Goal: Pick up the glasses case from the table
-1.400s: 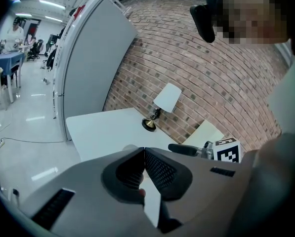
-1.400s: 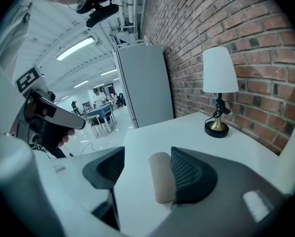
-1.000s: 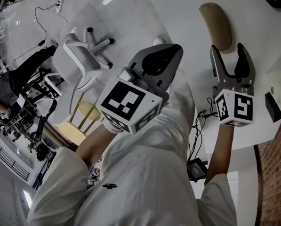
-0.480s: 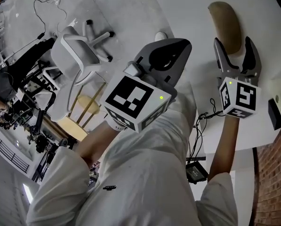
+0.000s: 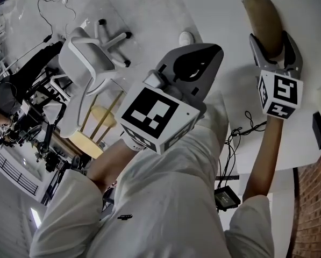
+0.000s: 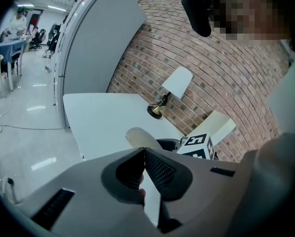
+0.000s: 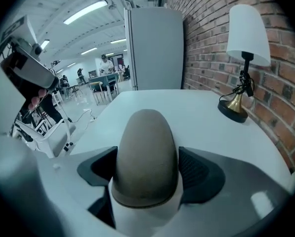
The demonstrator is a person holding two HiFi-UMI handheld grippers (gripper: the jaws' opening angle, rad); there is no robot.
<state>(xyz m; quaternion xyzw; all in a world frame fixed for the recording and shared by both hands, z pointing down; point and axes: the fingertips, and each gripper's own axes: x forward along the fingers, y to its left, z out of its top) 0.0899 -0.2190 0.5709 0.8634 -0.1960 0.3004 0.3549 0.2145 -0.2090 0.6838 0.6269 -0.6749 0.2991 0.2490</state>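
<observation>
The tan oval glasses case [image 5: 263,16] lies on the white table [image 5: 219,9] at the far right. My right gripper [image 5: 271,37] reaches down over its near end, one finger on each side. In the right gripper view the case [image 7: 146,152] fills the gap between the dark pads [image 7: 196,169], resting on the table; I see no squeeze. Those jaws have just been opening and now stand wide. My left gripper [image 5: 195,55] hovers over the person's lap, off the table. Its jaws meet at the tips [image 6: 142,151] with nothing between them.
A brass lamp with a white shade [image 7: 243,58] stands against the brick wall beyond the case. A black cable [image 5: 241,129] hangs over the table's near edge. A white swivel chair [image 5: 90,58] and a wooden stool [image 5: 95,128] stand on the floor at the left.
My right gripper has gone forward and down onto the case, so its fingers now straddle the near end. Its jaws spread wider. The left gripper sank a little, still shut.
</observation>
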